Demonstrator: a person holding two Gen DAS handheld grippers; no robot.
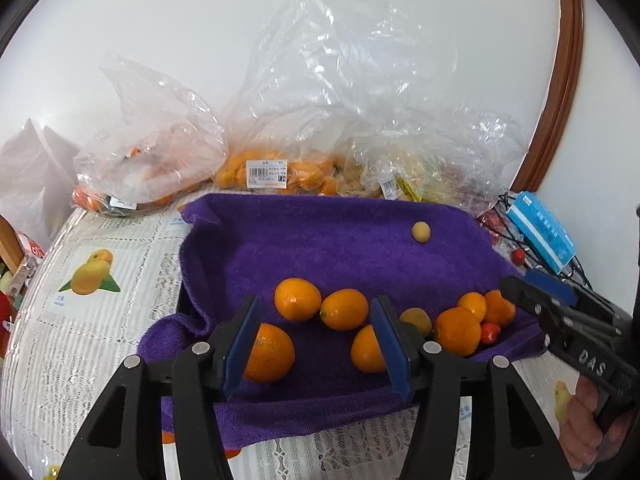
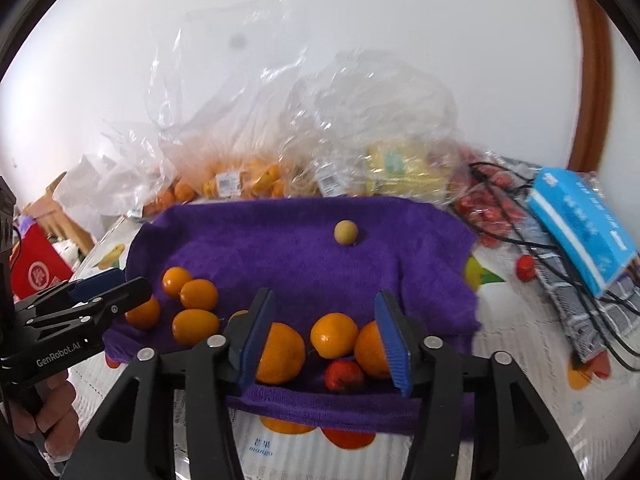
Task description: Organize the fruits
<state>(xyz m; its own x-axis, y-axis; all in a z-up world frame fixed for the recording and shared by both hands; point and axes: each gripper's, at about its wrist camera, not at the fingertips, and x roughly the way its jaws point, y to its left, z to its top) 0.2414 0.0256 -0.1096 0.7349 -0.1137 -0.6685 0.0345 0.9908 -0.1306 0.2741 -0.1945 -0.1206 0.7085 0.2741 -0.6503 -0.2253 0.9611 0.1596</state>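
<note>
A purple towel (image 1: pixel 328 240) (image 2: pixel 280 248) lies on the table with several orange fruits on its near half. My left gripper (image 1: pixel 316 344) is open and empty, hovering over the towel with an orange (image 1: pixel 269 353) by its left finger and another (image 1: pixel 367 349) by its right. My right gripper (image 2: pixel 326 340) is open and empty above a large orange (image 2: pixel 280 354), a smaller orange (image 2: pixel 334 335) and a small red fruit (image 2: pixel 344 374). A small pale round fruit (image 1: pixel 421 232) (image 2: pixel 345 232) sits alone at the towel's far side.
Clear plastic bags of oranges (image 1: pixel 276 172) (image 2: pixel 240 180) and other fruit line the wall behind the towel. A blue box (image 2: pixel 580 220) on black cables and red fruits (image 2: pixel 484 208) lie at the right. The lace tablecloth (image 1: pixel 100 320) has fruit pictures.
</note>
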